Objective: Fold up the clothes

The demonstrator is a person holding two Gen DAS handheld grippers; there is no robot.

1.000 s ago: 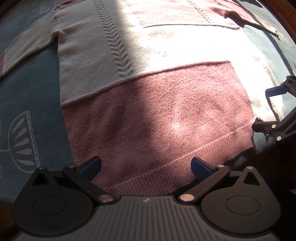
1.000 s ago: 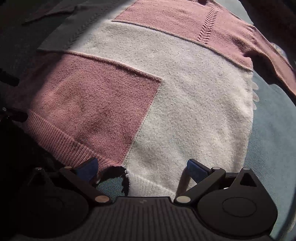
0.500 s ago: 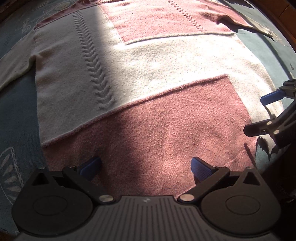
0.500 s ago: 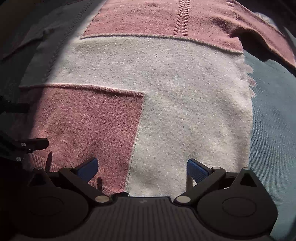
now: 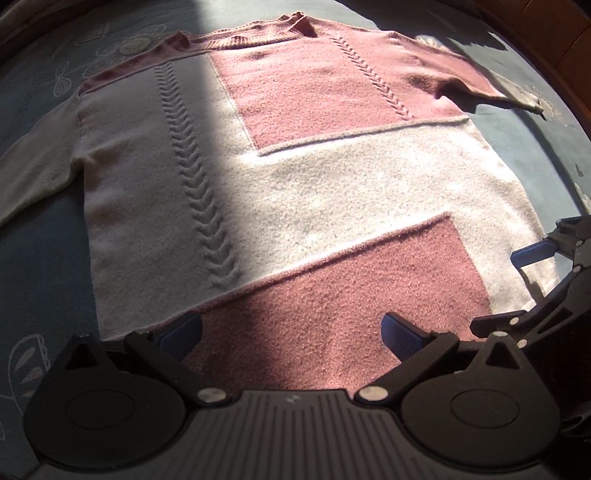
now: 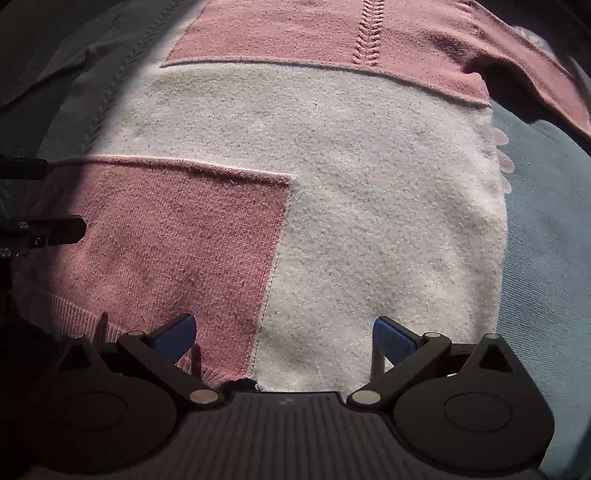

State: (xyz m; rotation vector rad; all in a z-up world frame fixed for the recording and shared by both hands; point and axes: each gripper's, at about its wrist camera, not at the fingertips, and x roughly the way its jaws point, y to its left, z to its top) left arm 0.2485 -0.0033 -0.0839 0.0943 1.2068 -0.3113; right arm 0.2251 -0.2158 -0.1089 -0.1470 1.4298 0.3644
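Note:
A pink and cream knit sweater (image 5: 295,192) lies flat on a blue-grey cover, collar at the far end, hem nearest me. My left gripper (image 5: 291,332) hangs open over the pink patch at the hem's left part, nothing between its fingers. Over the hem my right gripper (image 6: 284,336) is open too, straddling the seam between pink and cream on the sweater (image 6: 351,203). At the right edge of the left wrist view the right gripper (image 5: 524,291) shows with its blue pads apart. The left gripper's fingers (image 6: 48,230) reach in from the left of the right wrist view.
The blue-grey cover (image 5: 40,258) with white line drawings surrounds the sweater. A cream sleeve (image 5: 33,173) runs off to the left and a pink sleeve (image 5: 476,83) to the far right. A wooden edge (image 5: 546,29) shows at the top right. Half the sweater is in shadow.
Both grippers have moved forward over the hem onto the sweater's body, and the left view has tilted up so the collar now shows. Both stayed open.

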